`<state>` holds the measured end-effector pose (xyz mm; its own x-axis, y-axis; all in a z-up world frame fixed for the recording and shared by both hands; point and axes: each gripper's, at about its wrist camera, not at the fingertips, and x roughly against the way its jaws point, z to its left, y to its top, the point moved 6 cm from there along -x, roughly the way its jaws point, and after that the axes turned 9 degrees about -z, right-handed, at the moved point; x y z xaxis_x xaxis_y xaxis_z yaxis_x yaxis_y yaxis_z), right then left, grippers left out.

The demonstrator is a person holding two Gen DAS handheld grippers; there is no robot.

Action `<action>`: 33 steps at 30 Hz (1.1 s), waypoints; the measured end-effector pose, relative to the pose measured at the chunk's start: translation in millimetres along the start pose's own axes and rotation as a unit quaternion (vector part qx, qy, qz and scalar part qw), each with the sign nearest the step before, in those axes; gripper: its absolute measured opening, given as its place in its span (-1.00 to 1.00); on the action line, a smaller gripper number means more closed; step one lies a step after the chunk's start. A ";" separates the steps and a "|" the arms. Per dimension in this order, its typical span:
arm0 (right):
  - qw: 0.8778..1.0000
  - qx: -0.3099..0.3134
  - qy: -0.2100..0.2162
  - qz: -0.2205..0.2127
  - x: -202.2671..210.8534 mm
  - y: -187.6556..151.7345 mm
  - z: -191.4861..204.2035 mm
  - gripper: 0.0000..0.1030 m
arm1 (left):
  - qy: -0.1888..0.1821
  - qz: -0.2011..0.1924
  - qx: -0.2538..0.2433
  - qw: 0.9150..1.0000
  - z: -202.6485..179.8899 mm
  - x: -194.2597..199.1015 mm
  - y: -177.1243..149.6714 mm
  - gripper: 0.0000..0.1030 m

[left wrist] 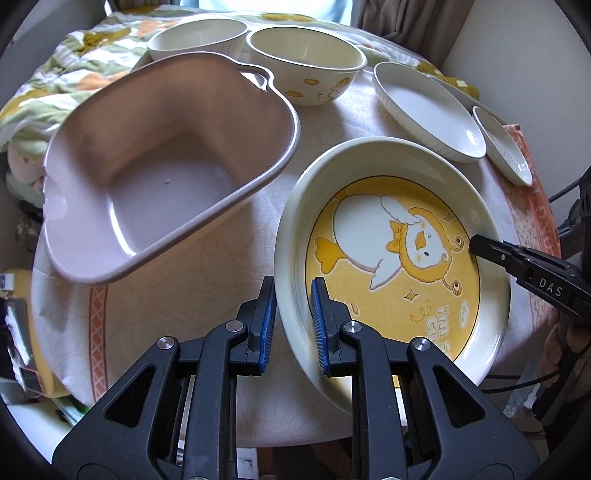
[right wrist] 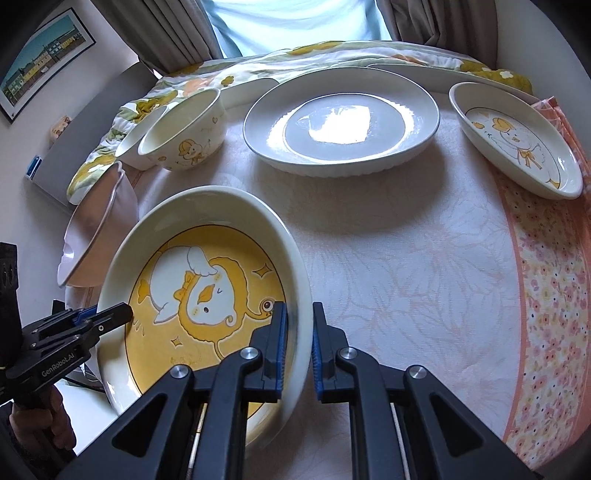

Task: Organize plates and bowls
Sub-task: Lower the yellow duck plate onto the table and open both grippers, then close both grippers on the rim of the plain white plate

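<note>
Yellow duck plate (left wrist: 395, 258) sits at the near edge of the table (left wrist: 229, 236), pinched on both sides. Left gripper (left wrist: 293, 314) is clamped on the plate's left rim, one blue pad inside the wall, one outside. Right gripper (right wrist: 298, 334) is clamped on the opposite rim the same way; its black tip also shows over the plate from the left wrist view. Plate looks tilted in the right wrist view; can't tell if it's fully off the cloth.

Pink basin (left wrist: 162, 177) stands just left of the plate, apart from it. Behind the basin, two bowls: a plain one (left wrist: 195, 37) and a duck bowl (left wrist: 306, 62), side by side and touching or nearly so. White ribbed plate (right wrist: 343, 122) is further back at centre, empty and glossy. Small duck dish (right wrist: 517, 140) sits to its right, over the peach floral border of the cloth (right wrist: 546, 302). Floral quilt (right wrist: 295, 62) is bunched along the far edge under the curtains (right wrist: 177, 33). A hand (right wrist: 40, 421) holds the left gripper's handle.
</note>
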<state>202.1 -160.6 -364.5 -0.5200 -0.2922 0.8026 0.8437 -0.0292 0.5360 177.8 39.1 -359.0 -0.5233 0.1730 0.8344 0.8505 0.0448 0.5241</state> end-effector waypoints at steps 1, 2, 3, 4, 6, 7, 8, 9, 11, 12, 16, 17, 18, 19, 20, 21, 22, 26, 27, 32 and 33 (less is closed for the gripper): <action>1.000 0.001 -0.002 0.000 0.6 0.3 -0.5 -0.79 | 0.001 0.000 -0.001 1.000 0.7 0.5 -0.1 -0.70; 1.000 0.000 -0.002 0.000 1.5 0.5 -1.1 -0.79 | 0.003 0.000 -0.004 1.000 0.4 1.3 -0.9 -0.70; 1.000 -0.002 -0.002 0.000 3.1 -0.1 -2.6 -0.79 | 0.006 -0.001 -0.008 1.000 0.2 2.5 -1.2 -0.70; 1.000 -0.005 -0.002 0.000 3.9 0.2 -3.4 -0.79 | 0.009 -0.001 -0.012 1.000 -0.8 3.4 -1.7 -0.70; 1.000 -0.007 -0.005 0.000 6.1 1.1 -4.3 -0.79 | 0.017 -0.003 -0.024 1.000 -2.1 6.0 -2.6 -0.68; 1.000 -0.004 -0.007 0.000 8.1 1.4 -4.5 -0.79 | 0.020 -0.003 -0.033 0.999 -3.9 6.8 -3.3 -0.65; 1.000 -0.001 -0.010 0.000 9.9 1.2 -4.2 -0.78 | 0.021 0.000 -0.039 0.999 -5.0 7.5 -4.3 -0.62; 1.000 0.002 -0.013 0.000 12.0 0.9 -3.9 -0.78 | 0.018 0.002 -0.043 0.999 -6.7 8.3 -5.6 -0.61; 1.000 0.010 -0.017 0.000 17.4 0.3 -2.7 -0.74 | 0.012 0.006 -0.046 0.999 -8.1 11.3 -8.6 -0.53; 1.000 0.013 -0.019 -0.002 20.7 0.2 -2.6 -0.69 | 0.014 0.008 -0.048 0.999 -8.4 13.1 -10.3 -0.22; 0.999 0.018 -0.023 -0.014 36.4 0.1 -5.2 0.76 | 0.020 -0.016 -0.050 0.998 -8.6 32.8 -13.6 0.93; 0.999 0.017 -0.023 -0.019 40.4 0.5 -5.7 0.90 | 0.018 -0.015 -0.050 0.998 -10.3 36.0 -14.0 0.93; 0.999 0.017 -0.027 -0.026 46.7 1.1 -7.1 0.90 | 0.018 -0.012 -0.050 0.998 -12.3 38.8 -14.2 0.93; 0.999 0.018 -0.032 -0.031 51.9 1.7 -7.7 0.90 | 0.017 -0.010 -0.049 0.999 -14.3 44.0 -13.6 0.93; 0.999 0.020 -0.035 -0.037 57.8 2.9 -8.1 0.90 | 0.011 -0.013 -0.046 0.999 -17.0 51.5 -11.6 0.93; 0.998 0.022 -0.036 -0.045 65.0 4.2 -8.6 0.90 | 0.006 -0.018 -0.042 0.999 -19.9 59.6 -8.7 0.93; 0.997 0.023 -0.036 -0.056 74.6 6.8 -10.0 0.91 | 0.000 -0.025 -0.039 0.999 -23.6 68.9 -4.7 0.93; 0.992 0.032 -0.053 -0.107 114.7 20.7 -14.3 0.99 | -0.019 -0.069 -0.039 0.997 -40.3 108.7 21.3 0.93; 0.991 0.033 -0.053 -0.116 126.0 26.6 -15.9 0.99 | -0.022 -0.078 -0.042 0.996 -44.1 115.7 29.6 0.93; 0.984 0.054 -0.063 -0.158 171.8 63.7 -23.9 0.99 | -0.033 -0.146 -0.044 0.988 -70.4 150.9 77.5 0.99; 0.983 0.064 -0.067 -0.159 177.9 72.0 -24.8 0.99 | -0.038 -0.160 -0.038 0.986 -74.3 156.4 86.3 0.99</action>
<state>173.7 -238.4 -189.6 -0.7752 -0.1600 0.6112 0.6158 0.0249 0.7875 165.5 -3.1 -170.6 -0.7557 0.2354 0.6111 0.6350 0.0356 0.7716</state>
